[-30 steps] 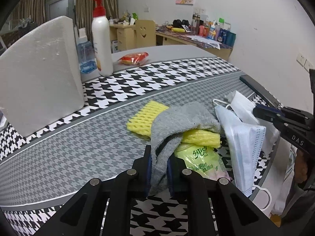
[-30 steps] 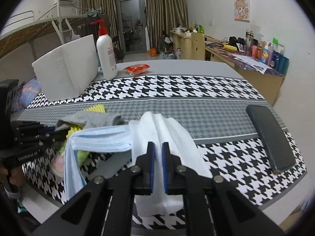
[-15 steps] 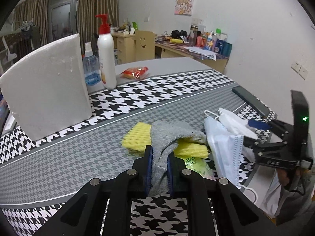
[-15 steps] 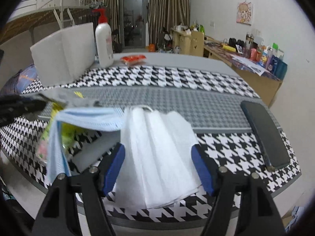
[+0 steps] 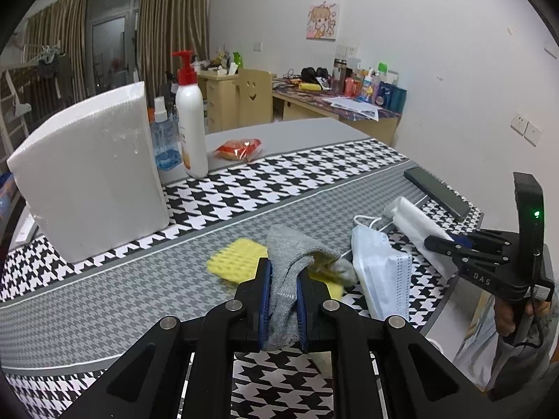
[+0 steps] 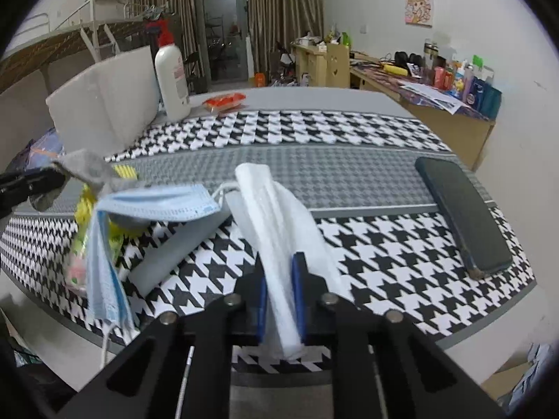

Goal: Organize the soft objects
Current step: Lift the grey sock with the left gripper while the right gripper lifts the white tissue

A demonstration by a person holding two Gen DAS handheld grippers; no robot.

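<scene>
Left gripper (image 5: 283, 305) clamping grey sock (image 5: 290, 272), white foam box (image 5: 91, 174) behind

One grey sock (image 5: 291, 262), one blue face mask (image 5: 382, 272), one white folded cloth (image 6: 279, 230), one yellow foam net (image 5: 234, 260). There's one tissue pack (image 6: 78, 244) too, under the mask. Further back: one white foam block (image 5: 91, 178), one pump bottle (image 5: 190, 122), one blue spray bottle (image 5: 164, 139), one red snack packet (image 5: 239, 148). One dark phone (image 6: 461, 209). Two grippers: left (image 5: 283, 309), right (image 6: 281, 309).
</scene>
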